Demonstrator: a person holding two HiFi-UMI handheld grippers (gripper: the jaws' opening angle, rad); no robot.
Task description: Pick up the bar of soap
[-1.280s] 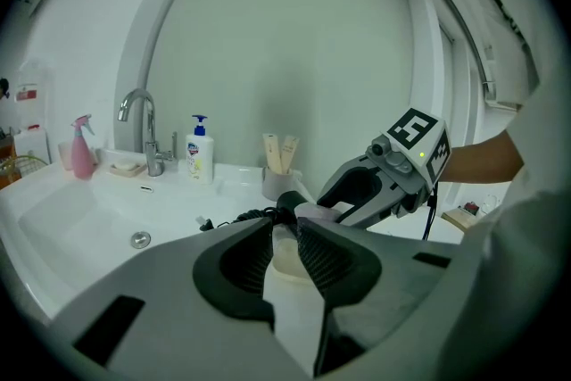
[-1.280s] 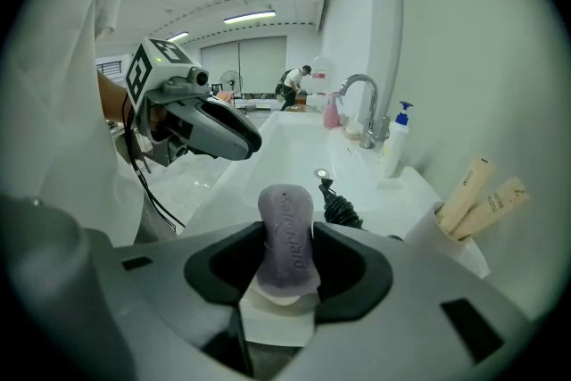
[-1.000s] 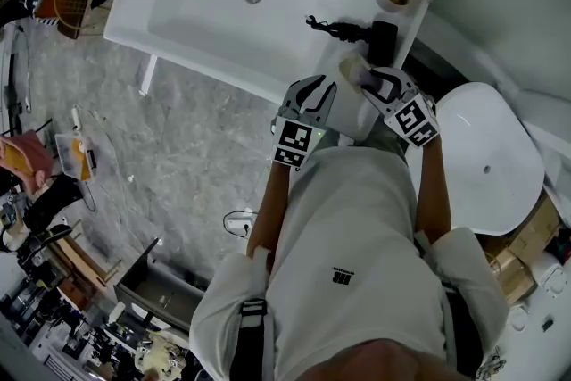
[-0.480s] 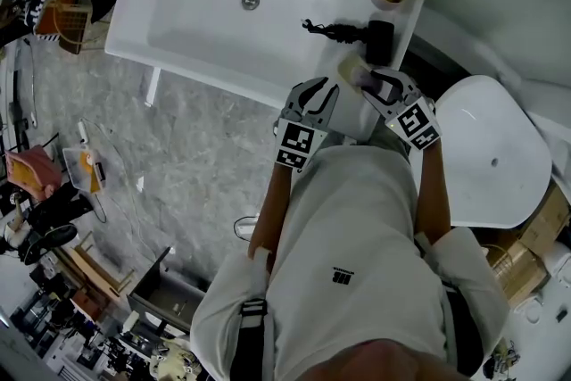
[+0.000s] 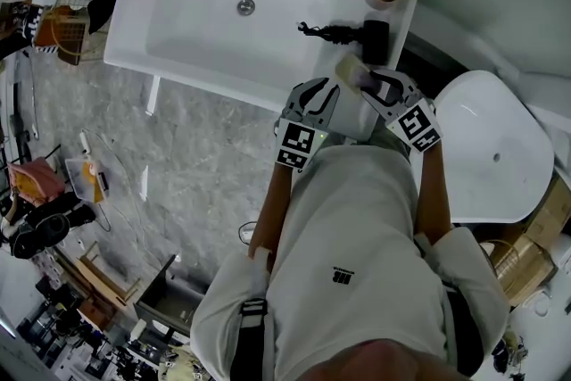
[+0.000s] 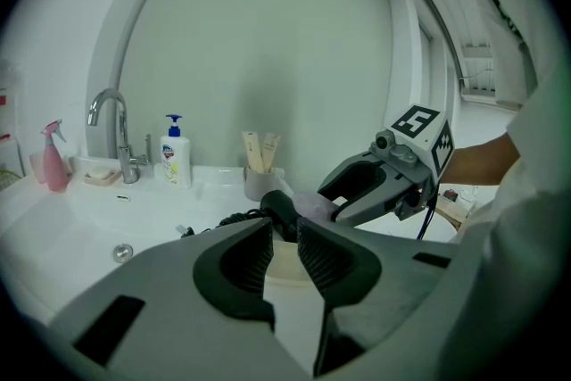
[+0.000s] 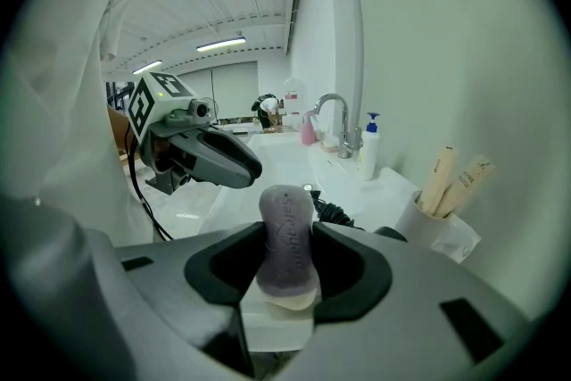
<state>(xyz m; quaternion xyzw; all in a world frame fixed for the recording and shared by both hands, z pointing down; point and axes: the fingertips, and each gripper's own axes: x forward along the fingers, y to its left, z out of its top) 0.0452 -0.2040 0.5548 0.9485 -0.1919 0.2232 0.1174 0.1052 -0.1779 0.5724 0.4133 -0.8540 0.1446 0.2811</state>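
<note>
Now right gripper (image 7: pixel 287 256) pinches mauve oval soap bar (image 7: pixel 285 210); squeeze steadily, lift straight. Left gripper (image 6: pixel 285 235) slightly agape, empty.

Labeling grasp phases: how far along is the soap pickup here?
Done: the right tongs are shut on the bar of soap, which stands on edge between the pads. In hand: it is held at the sink's right end, near the black hair dryer. Remaining: a clear lift away; whether it is off the ledge isn't visible. The left tongs are open, holding nothing.
</note>
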